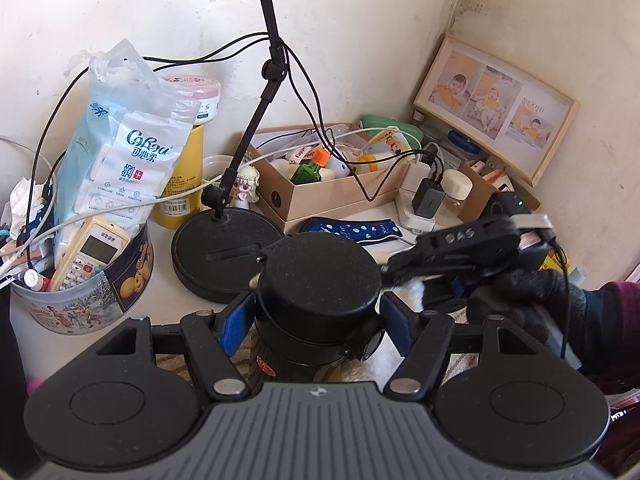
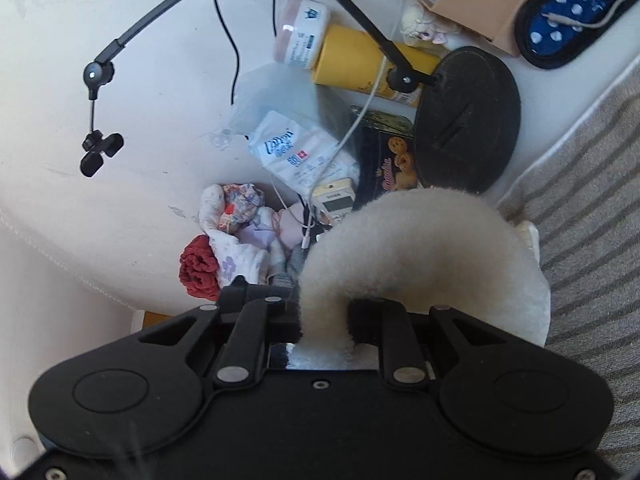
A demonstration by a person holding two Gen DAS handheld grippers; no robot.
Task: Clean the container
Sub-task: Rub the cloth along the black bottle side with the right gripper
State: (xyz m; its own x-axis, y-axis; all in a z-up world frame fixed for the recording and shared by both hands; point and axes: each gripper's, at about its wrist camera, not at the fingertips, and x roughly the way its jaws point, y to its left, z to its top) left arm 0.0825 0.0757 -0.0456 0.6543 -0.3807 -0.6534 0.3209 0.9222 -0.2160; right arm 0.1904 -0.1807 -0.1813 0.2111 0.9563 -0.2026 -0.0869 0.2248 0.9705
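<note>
Clutter crowds the table (image 1: 168,240) on the left: a biscuit tin (image 1: 100,300) stuffed with a remote, tissues and cords sits just beside the black lamp base (image 1: 224,252), so a wide sweep of either arm could, I judge, snag a cord and tip something over.

In the middle, the left claw (image 1: 316,320) is clamped on the black container (image 1: 316,280), its blue pads (image 1: 232,326) pressing the sides just under the lid, which is on. The container is held up in front of the table. The grip sits high and covers only a narrow band, so a hard push from the cloth could twist the container between the pads or let it slip down.

To the right, the right claw (image 1: 390,268) reaches in beside the lid's edge, carried by a gloved hand (image 1: 516,304). In its own camera it is closed on a fluffy white cloth (image 2: 424,256), which arches up over the fingers. Only a pinch of cloth is gripped, so rubbing could drag it loose.

Hard to make out: whether the cloth is touching the container, since the lid hides the contact point in the left view and the cloth blocks the right view altogether. The container's lower body and base are cut off behind the left claw, and no dirt shows on the black surface, so how clean it is cannot be told.
</note>
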